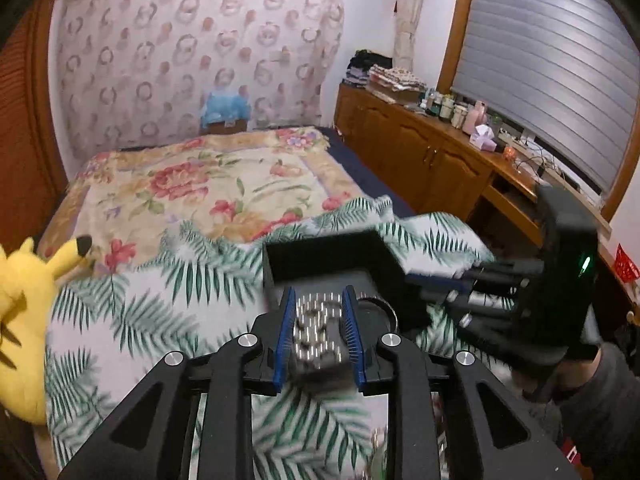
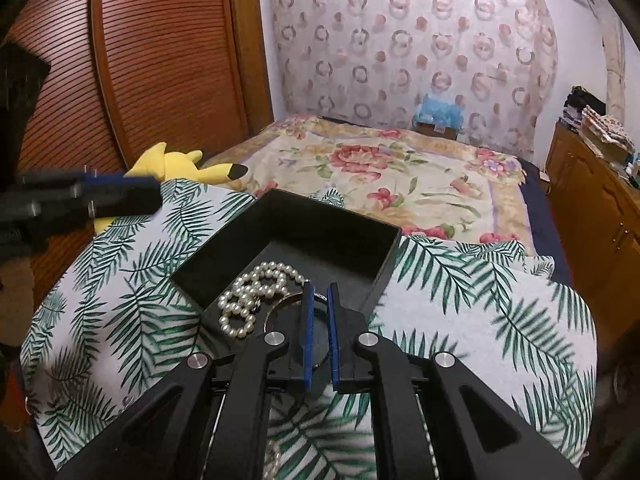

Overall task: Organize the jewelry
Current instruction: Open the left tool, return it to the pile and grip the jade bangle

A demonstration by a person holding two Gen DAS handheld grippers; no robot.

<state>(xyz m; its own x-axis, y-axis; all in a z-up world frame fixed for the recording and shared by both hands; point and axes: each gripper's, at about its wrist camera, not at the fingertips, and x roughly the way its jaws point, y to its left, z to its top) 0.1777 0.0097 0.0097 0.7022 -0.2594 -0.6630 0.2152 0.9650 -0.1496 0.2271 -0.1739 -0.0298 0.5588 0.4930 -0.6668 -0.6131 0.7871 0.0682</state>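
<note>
My left gripper [image 1: 318, 320] is clamped on a small dark block studded with shiny pins or beads [image 1: 316, 336], blurred, low in the frame's centre. My right gripper [image 2: 319, 320] has its jaws nearly together around a thin silver ring's edge [image 2: 280, 306]; a firm hold I cannot tell. The pearl strand [image 2: 252, 296] lies half in the black box [image 2: 340, 236], trailing over its near rim. I'd lower the block slowly, clear of the pearls, onto the box floor.

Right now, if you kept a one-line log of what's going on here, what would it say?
left gripper: shut on studded block | right gripper: nearly shut on bangle, grip unclear | pearl necklace: in black box | box: on palm-print cloth
</note>
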